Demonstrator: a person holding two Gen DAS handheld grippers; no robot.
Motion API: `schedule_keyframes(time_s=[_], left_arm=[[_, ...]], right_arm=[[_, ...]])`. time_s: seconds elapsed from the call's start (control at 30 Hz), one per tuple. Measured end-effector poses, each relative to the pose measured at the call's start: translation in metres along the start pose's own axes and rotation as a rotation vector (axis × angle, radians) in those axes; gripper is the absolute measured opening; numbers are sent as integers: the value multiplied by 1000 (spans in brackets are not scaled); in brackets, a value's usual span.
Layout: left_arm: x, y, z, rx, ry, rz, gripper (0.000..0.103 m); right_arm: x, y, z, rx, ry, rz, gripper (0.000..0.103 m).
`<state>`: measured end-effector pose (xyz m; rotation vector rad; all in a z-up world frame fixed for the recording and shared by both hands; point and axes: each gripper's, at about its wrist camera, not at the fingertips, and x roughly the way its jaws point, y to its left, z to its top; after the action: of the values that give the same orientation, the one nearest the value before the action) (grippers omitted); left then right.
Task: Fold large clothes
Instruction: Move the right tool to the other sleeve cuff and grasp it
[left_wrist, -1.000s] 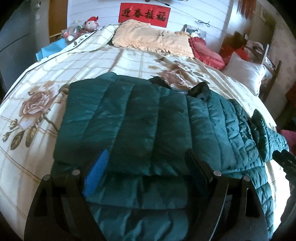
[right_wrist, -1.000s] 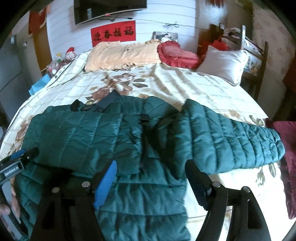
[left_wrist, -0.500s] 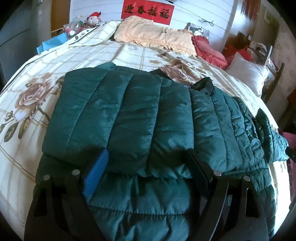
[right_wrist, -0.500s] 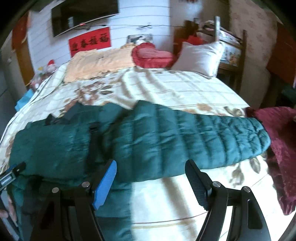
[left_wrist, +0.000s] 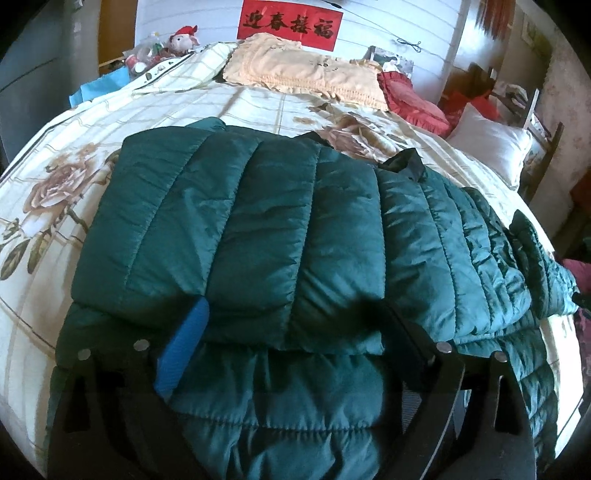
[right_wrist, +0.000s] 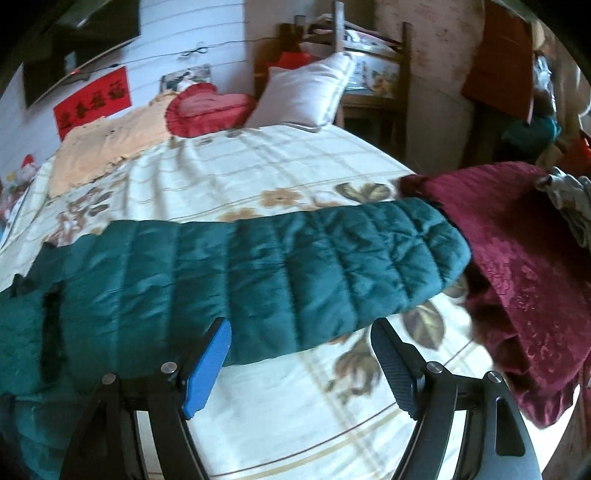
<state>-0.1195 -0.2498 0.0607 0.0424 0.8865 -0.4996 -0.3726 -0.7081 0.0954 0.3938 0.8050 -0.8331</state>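
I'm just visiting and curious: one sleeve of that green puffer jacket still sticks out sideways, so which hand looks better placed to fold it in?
Right, probably. The right gripper hangs open right at the outstretched sleeve of the dark green quilted puffer jacket. The left gripper, jaws opening, faces the already folded side.

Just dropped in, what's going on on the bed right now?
A person with a gripper in each hand is folding a green puffer jacket on the bed. One side is already folded over the body. The left gripper hangs over that fold, its jaws opening, gripping nothing. The right gripper is open just short of the other sleeve, which lies stretched out flat, not yet folded.
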Motion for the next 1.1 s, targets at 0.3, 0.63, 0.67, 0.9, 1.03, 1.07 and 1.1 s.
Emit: schedule_keyframes(time_s=[0.3,0.63,0.67,0.9,1.03,1.07,1.1], left_arm=[[2,-2,0,9,-2,-7,97],[3,-3,-1,15,-3,-7,99],[3,-3,-1,15,-3,-7,99],[3,-3,-1,15,-4,-7,99],[3,-3,-1,15,-4,-7,99],[3,-3,-1,15,-4,-7,99],[3,-3,-1,15,-4,-7,99]], right_arm=[[18,-50,12,94,-8,-88,76],[49,-106,29,267,15,-137,76],[54,-109,31,274,23,-141,76],[75,-122,39,338,37,-121,76],[87,-131,41,400,53,-100,72],[86,-131,42,399,37,-110,66],[87,-131,43,395,34,-110,56]])
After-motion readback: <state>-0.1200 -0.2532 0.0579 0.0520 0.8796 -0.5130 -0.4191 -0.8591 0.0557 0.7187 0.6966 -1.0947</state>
